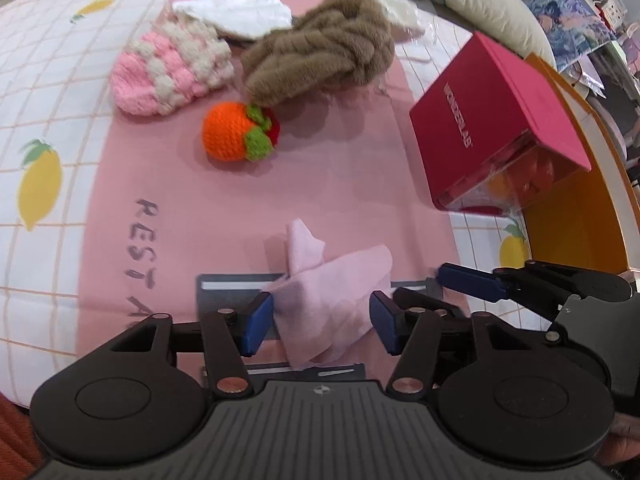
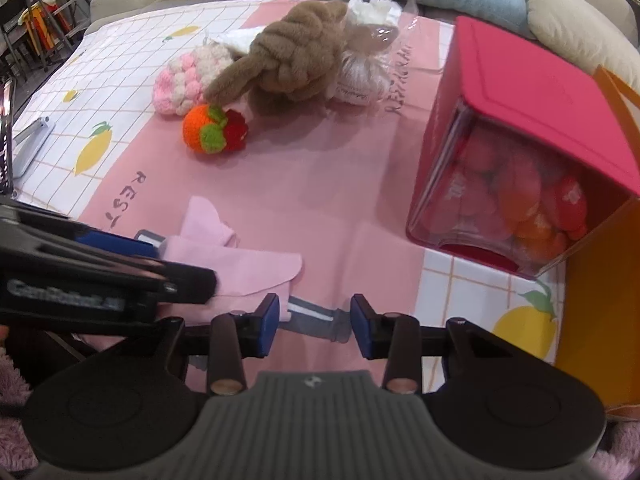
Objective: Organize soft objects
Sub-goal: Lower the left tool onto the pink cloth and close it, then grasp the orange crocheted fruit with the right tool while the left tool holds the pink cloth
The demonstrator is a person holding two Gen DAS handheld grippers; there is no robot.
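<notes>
Both grippers held low over a pink cloth on the pink mat, soft items lying beyond.

The left gripper [image 1: 322, 322] has its blue fingers spread to either side of the crumpled pale pink cloth [image 1: 332, 292], neither pad clearly pressing it. The right gripper [image 2: 314, 326] is also spread apart with nothing between its fingers, just beside the cloth's near edge. The cloth lies on the pink mat [image 1: 332, 184] near the lettering "REST". Farther out, a crocheted orange fruit [image 1: 230, 130] with green leaves touches a red crocheted piece [image 2: 237, 130]. Behind them lie a pink-and-white knitted hat [image 1: 172, 70] and a knotted brown plush [image 1: 320, 56], with a white cloth [image 1: 236, 12] beyond. To the right stands a clear box with a magenta lid [image 2: 532, 96], holding red and orange soft pieces.
</notes>
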